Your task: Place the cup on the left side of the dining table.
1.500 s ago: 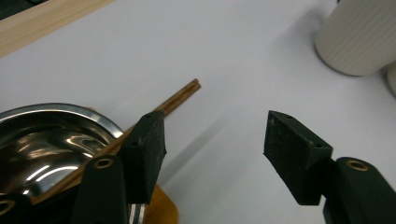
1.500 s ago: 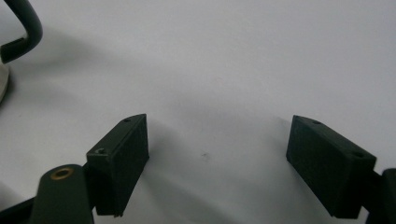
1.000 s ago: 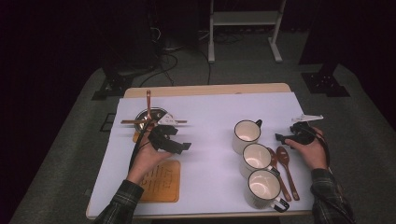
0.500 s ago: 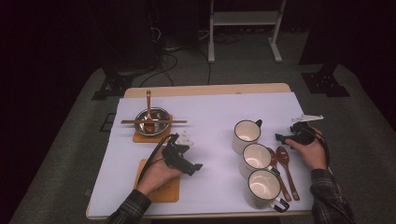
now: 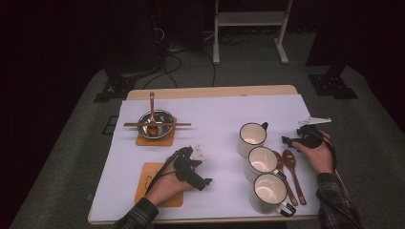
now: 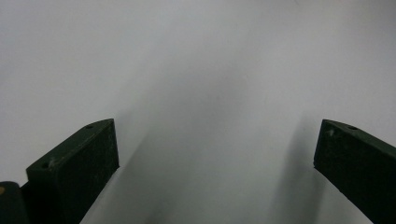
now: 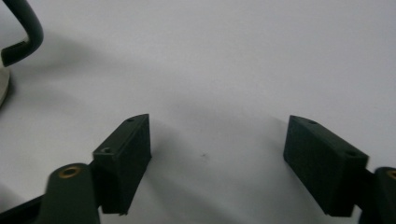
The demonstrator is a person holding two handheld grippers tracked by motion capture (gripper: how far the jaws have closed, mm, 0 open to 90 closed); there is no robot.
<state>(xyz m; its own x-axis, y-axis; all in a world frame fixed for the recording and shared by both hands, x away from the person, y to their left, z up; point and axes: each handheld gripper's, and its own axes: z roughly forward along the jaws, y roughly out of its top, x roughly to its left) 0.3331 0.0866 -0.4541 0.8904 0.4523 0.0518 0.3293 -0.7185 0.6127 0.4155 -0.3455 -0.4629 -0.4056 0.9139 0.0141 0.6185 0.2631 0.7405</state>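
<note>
My left gripper (image 5: 200, 177) rests low over the white table cover (image 5: 215, 114), just right of the near orange coaster (image 5: 150, 177). Its jaws have just opened and stand wide apart (image 6: 215, 154) over bare white surface, with nothing between them. My right gripper (image 5: 289, 140) lies at the right side, pointing left toward the rearmost of three white mugs (image 5: 252, 136). Its jaws (image 7: 217, 144) have just been closing a little but are still open and empty. A dark mug handle (image 7: 23, 32) shows off to its left.
A metal bowl (image 5: 155, 118) with a brown spoon and chopsticks across it sits on a second orange coaster at the back left. Two more mugs (image 5: 261, 161) (image 5: 269, 191) stand in a column, with two brown spoons (image 5: 291, 167) beside them.
My left hand has come away from the bowl, toward the front and right, and sunk to the table beside the near coaster. The right hand has stayed put.
</note>
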